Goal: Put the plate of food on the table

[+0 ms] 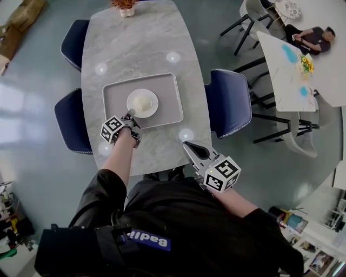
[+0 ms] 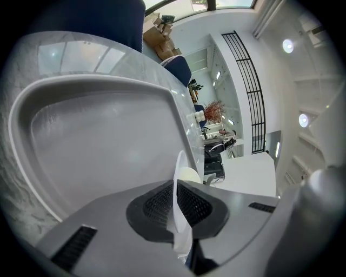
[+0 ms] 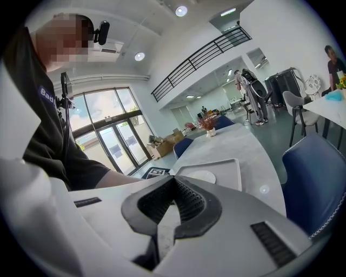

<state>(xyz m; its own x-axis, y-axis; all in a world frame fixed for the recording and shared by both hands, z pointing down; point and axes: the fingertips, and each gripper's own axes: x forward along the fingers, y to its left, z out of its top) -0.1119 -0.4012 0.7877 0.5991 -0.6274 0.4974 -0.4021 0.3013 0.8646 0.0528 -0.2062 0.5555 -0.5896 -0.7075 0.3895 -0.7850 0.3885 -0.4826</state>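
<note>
A white plate [image 1: 153, 103] with a pale mound of food [image 1: 141, 101] rests in the grey tray [image 1: 167, 92] on the marble table [image 1: 135, 43]. My left gripper [image 1: 130, 113] is shut on the plate's near-left rim. In the left gripper view that rim [image 2: 178, 173] runs edge-on between the dark pads of the left gripper [image 2: 175, 186], over the tray [image 2: 97, 135]. My right gripper [image 1: 187, 145] hovers at the table's near right edge, shut and empty. In the right gripper view the right gripper [image 3: 173, 181] points toward the tray [image 3: 230, 173] and the plate [image 3: 201, 176].
Blue chairs stand on the right [image 1: 230, 103] and on the left [image 1: 73, 116] of the table. A small vase of flowers [image 1: 125, 6] sits at the far end. A second white table [image 1: 292, 70] with a seated person is at the back right.
</note>
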